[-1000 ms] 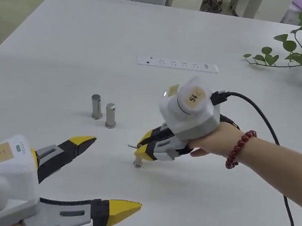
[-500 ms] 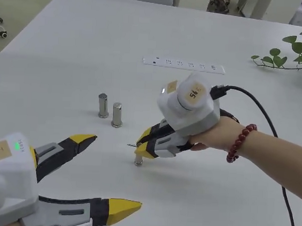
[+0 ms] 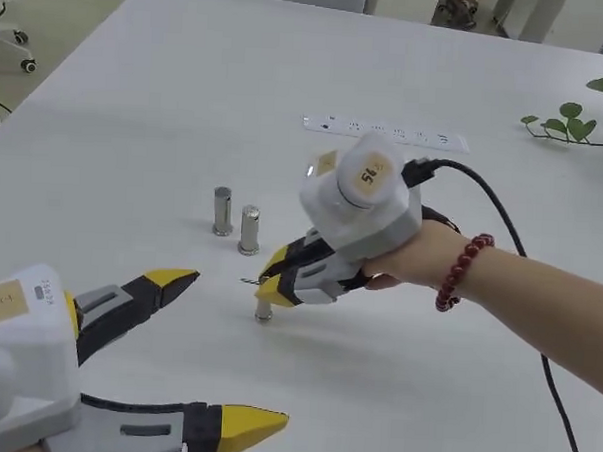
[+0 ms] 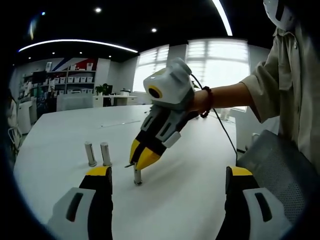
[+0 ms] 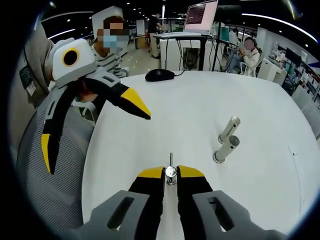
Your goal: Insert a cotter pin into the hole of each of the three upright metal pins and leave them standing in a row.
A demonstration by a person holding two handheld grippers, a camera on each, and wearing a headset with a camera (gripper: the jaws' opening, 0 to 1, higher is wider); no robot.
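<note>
While its body is cut off at the near left corner, the left gripper [image 3: 239,346] hangs with fingers wide apart, empty. Further right, two upright metal pins [image 3: 249,230] stand side by side on the worktop [image 3: 136,109]. Nearer, the right gripper [image 3: 269,284] pinches its fingers on a cotter pin [image 3: 247,281], a thin wire that is hard to make out, and hides the top of the third pin [image 3: 264,310].

The white table [image 3: 136,129] bears two upright metal pins [image 3: 222,211] close together, a third pin [image 3: 264,309] nearby, a power strip [image 3: 386,133], a leafy vine [image 3: 576,123] and a black mouse [image 5: 159,75].
</note>
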